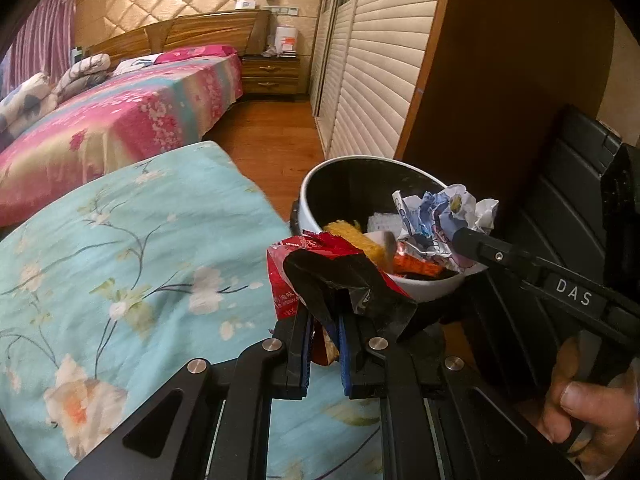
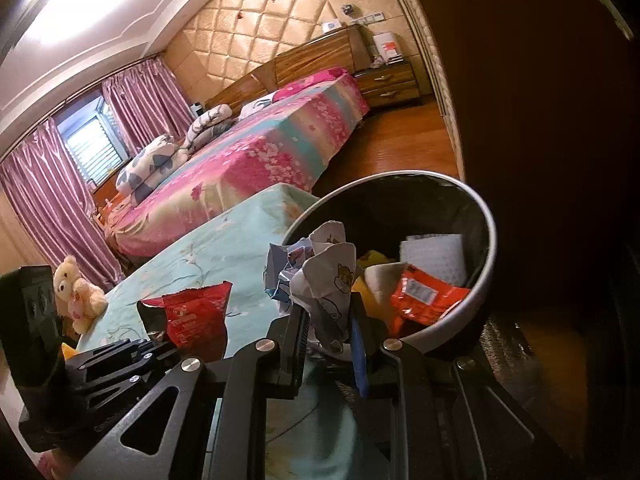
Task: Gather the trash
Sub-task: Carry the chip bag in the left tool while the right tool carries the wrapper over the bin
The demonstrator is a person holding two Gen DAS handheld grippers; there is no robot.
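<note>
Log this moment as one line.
left gripper: shut on red wrapper | right gripper: shut on crumpled paper | both at bin rim | bin: holds trash

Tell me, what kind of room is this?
It looks like a bedroom in a home. There is a big bed with a pink flowery cover, a wooden nightstand beside it, pink curtains at the window, and a teddy bear on the blue flowery bedding.
</note>
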